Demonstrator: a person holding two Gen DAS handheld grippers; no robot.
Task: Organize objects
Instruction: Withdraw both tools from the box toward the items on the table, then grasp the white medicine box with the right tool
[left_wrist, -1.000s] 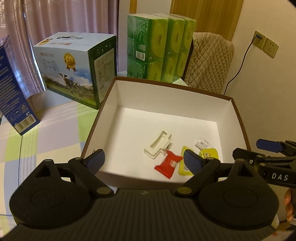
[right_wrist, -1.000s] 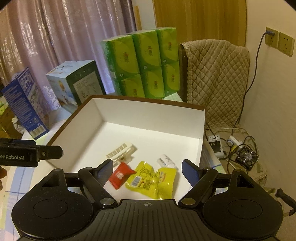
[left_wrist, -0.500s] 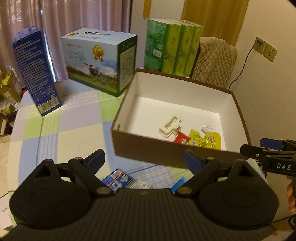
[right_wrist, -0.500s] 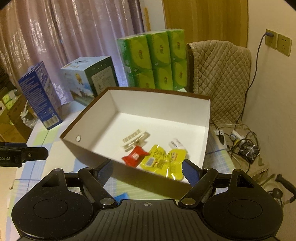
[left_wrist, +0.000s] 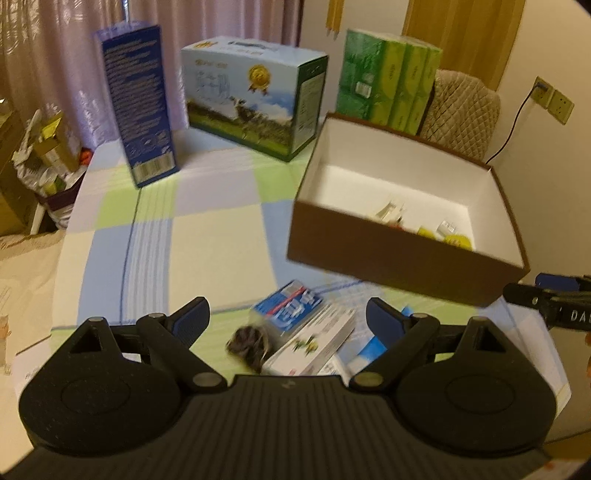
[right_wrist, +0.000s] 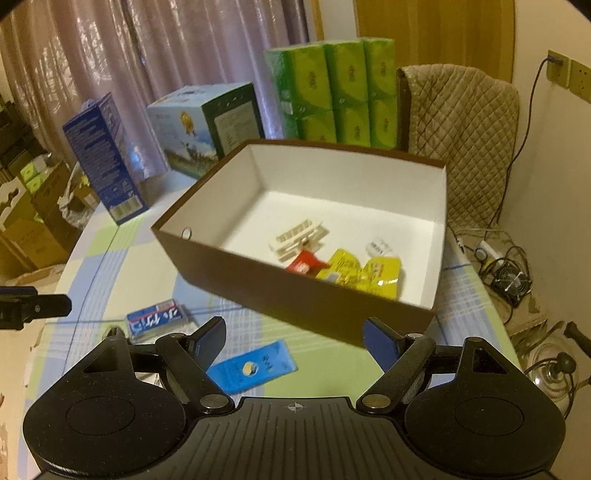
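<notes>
Brown-walled box (right_wrist: 314, 295) sits beyond the right gripper (right_wrist: 295, 336); blue packet (right_wrist: 255, 365) lies between its spread fingers. Left gripper (left_wrist: 288, 321), likewise spread, hovers over a white carton (left_wrist: 314, 343).

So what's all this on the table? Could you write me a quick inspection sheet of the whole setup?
Surface: checked tablecloth, round table.
Job's things: brown box holding white clip, red packet, yellow sachets; loose: blue-white packet, blue card, white carton, dark bundle.
Clutter: blue carton, milk box, green tissue packs.
Grippers: left gripper, right gripper, jaws open, empty.
Cables: wall cord, floor tangle.
Surroundings: curtains, quilted chair.
</notes>
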